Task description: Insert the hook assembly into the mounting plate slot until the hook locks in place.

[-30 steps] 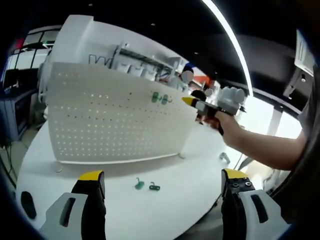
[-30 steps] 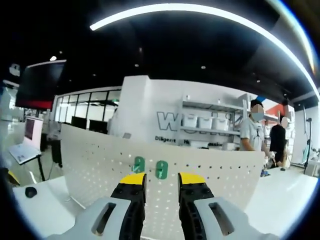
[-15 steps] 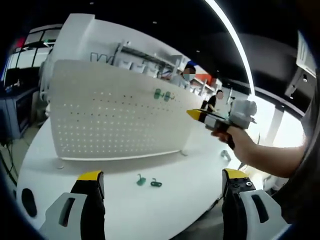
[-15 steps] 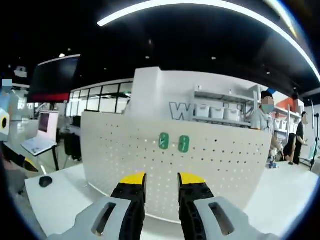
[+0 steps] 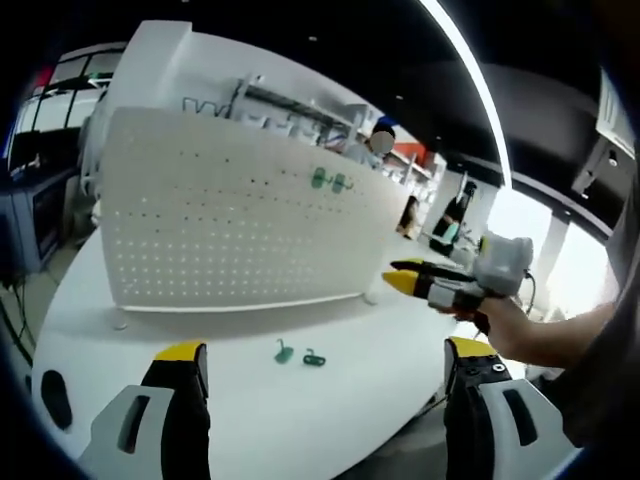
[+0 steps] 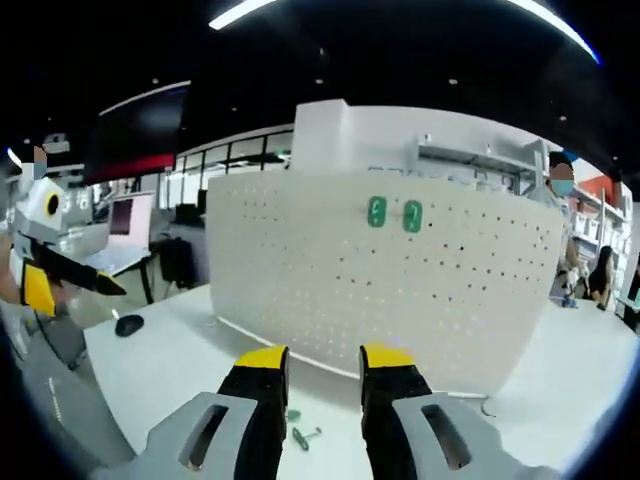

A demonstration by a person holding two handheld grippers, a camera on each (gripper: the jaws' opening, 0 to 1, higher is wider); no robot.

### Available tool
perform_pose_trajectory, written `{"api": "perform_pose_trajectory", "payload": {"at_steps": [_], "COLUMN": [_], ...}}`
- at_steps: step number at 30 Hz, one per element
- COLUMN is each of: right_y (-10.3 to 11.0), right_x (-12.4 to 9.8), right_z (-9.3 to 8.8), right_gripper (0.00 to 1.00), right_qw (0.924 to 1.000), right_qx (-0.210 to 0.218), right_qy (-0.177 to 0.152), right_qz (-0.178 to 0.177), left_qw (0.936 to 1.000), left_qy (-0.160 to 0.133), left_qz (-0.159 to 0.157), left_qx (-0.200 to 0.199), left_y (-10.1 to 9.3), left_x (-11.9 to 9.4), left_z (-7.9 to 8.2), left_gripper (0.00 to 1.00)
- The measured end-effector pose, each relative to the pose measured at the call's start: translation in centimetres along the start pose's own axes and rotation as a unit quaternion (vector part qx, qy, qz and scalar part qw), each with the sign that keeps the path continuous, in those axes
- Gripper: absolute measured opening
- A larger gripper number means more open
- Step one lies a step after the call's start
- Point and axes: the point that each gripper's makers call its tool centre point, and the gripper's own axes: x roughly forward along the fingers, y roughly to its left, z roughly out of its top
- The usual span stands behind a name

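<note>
2 green hooks [image 5: 298,354] flat on table [image 5: 240,400], pegboard [image 6: 380,290] upright, l gripper [image 5: 318,372] jaws wide, r gripper [image 6: 324,362] narrow gap, empty

Both views across the table [image 5: 200,400] toward the shared pegboard [image 6: 400,290].

Two green hooks [image 5: 329,181] high on the upright white pegboard [image 5: 230,225], two more [image 5: 298,354] on the table.

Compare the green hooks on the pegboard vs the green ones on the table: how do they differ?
The pegboard hooks sit mounted high on the upright pegboard, side by side; the table hooks lie loose on the table in front of it. Pegboard hooks show oval faces; table hooks lie sideways. Both pairs are green.
</note>
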Motion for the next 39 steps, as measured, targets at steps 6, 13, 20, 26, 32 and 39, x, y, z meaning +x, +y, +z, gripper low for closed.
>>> {"api": "perform_pose_trajectory", "payload": {"at_steps": [6, 13, 20, 26, 32, 39], "right_y": [2.1, 3.5, 5.3, 6.1, 6.9, 7.3], "right_x": [-2.3, -3.8, -4.7, -4.7, -3.0, -0.4], "right_z": [-3.5, -5.9, -8.3, -9.4, -9.7, -10.0], "right_gripper": [0.29, 0.30, 0.29, 0.30, 0.30, 0.30], "right_qw": [0.9988, 0.9954, 0.9825, 0.9735, 0.9644, 0.9559], "right_qx": [0.014, 0.026, 0.037, 0.041, 0.024, -0.004], "right_qy": [0.040, 0.079, 0.143, 0.167, 0.183, 0.195], "right_qz": [0.024, 0.048, 0.113, 0.150, 0.189, 0.220], "left_qw": [0.9999, 0.9999, 0.9997, 0.9997, 0.9995, 0.9993], "left_qy": [0.011, 0.016, 0.022, 0.020, 0.021, 0.023], "left_qz": [0.001, 0.000, 0.001, 0.009, 0.019, 0.024], "left_qx": [0.000, -0.002, -0.008, -0.014, -0.015, -0.019], "left_y": [-0.1, -0.2, 0.0, 0.8, 1.3, 1.7], "left_x": [0.2, 0.0, 0.0, -0.3, -0.4, -0.4], "left_z": [-0.9, -1.3, -2.0, -2.0, -2.0, -2.0], "left_gripper": [0.99, 0.99, 0.99, 0.99, 0.99, 0.99]}}
